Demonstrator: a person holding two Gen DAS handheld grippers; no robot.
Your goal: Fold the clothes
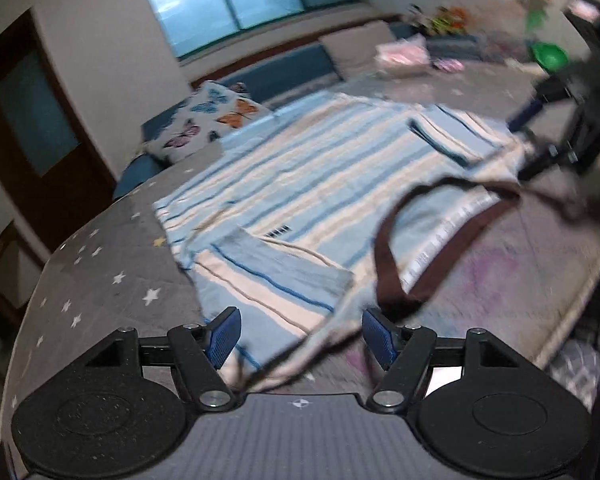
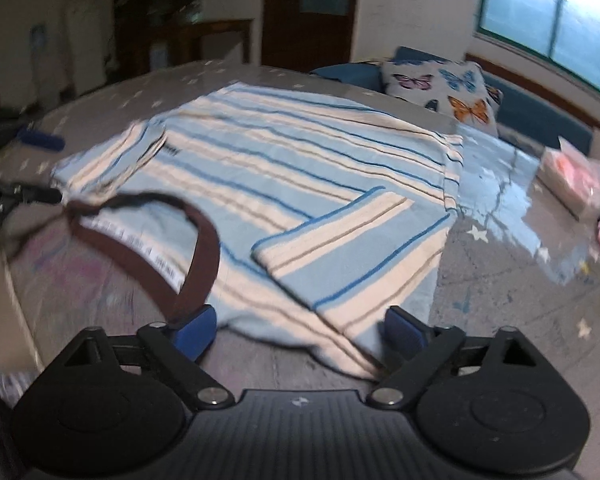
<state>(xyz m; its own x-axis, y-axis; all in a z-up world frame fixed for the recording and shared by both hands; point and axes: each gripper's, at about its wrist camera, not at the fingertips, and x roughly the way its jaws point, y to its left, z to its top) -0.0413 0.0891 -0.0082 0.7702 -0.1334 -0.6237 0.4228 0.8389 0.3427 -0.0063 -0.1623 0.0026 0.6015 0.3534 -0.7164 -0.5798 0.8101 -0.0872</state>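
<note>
The striped shirt [image 1: 300, 168] lies flat on the bed [image 1: 100, 280], both sleeves folded in over its body, brown collar [image 1: 388, 256] toward the grippers and hem toward the butterfly pillow [image 1: 208, 120]. Its long axis runs straight away from both. The left gripper [image 1: 302, 336] sits at the near left shoulder edge, the right gripper [image 2: 298, 330] at the near right one, equally close. Both sets of jaws stand wide open, cloth between them but not gripped.

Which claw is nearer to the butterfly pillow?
Left, though not by much. The left claw is at the shirt's collar end, on the pillow's side. The right claw is at the same end, on the far side.
</note>
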